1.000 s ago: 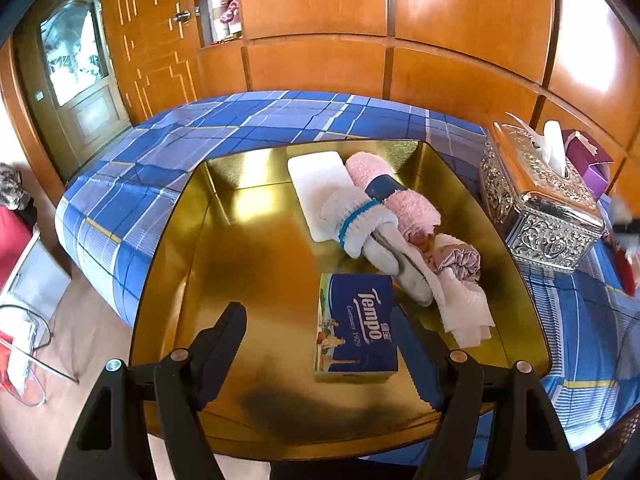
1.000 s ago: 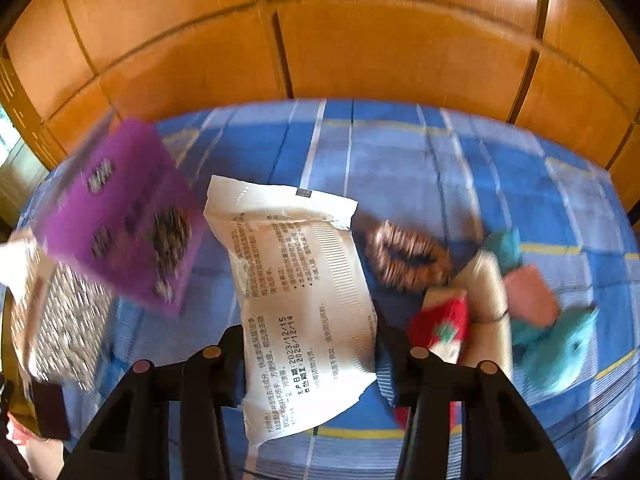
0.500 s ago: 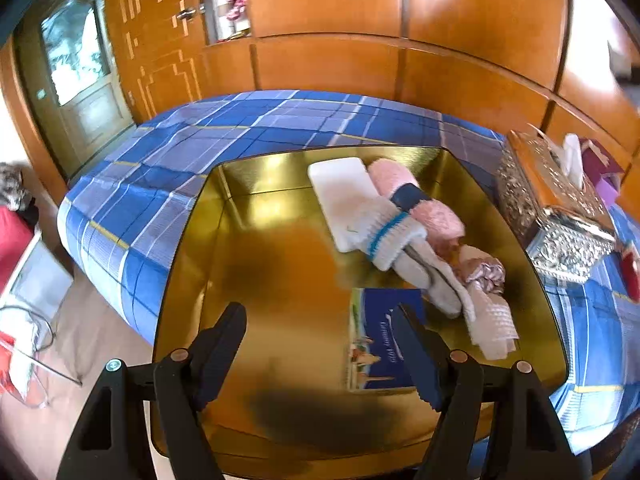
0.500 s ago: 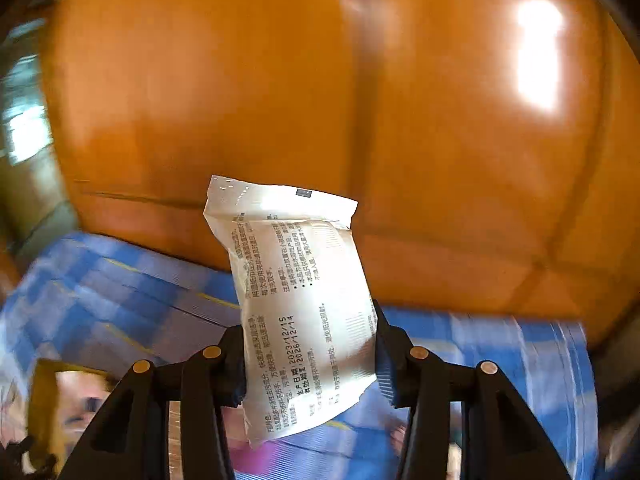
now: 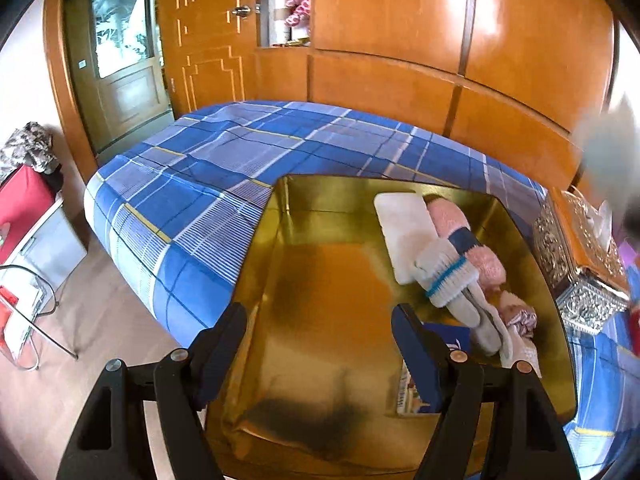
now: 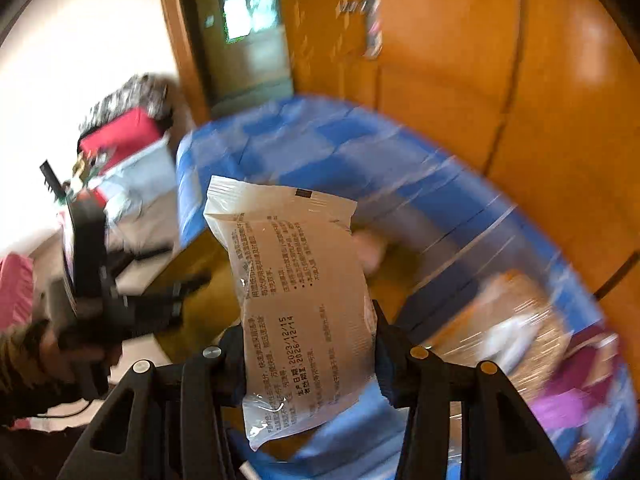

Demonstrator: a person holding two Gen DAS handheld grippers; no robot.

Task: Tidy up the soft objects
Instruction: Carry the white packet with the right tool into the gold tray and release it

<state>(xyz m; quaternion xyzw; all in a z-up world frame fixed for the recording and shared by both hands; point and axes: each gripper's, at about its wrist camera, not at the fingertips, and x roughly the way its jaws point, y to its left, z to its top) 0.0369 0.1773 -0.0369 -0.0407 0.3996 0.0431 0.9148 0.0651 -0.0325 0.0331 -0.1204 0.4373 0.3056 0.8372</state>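
My right gripper is shut on a white plastic tissue packet with printed text, held in the air over the blue plaid bed. My left gripper is open and empty above the near left part of the gold tray. In the tray lie a white flat pack, a pink rolled towel, a grey sock with a blue band, a pale cloth with a pink scrunchie and a blue Tempo tissue box, partly hidden behind my right finger.
The tray rests on a bed with a blue plaid cover. A silver ornate tissue box stands right of the tray. Wooden wardrobe panels back the bed. A red bag and a wire rack stand on the floor at left.
My right gripper has lifted the packet off the bed and swung it left toward the tray side. My left gripper has drifted left, so the Tempo box now sits behind its right finger.
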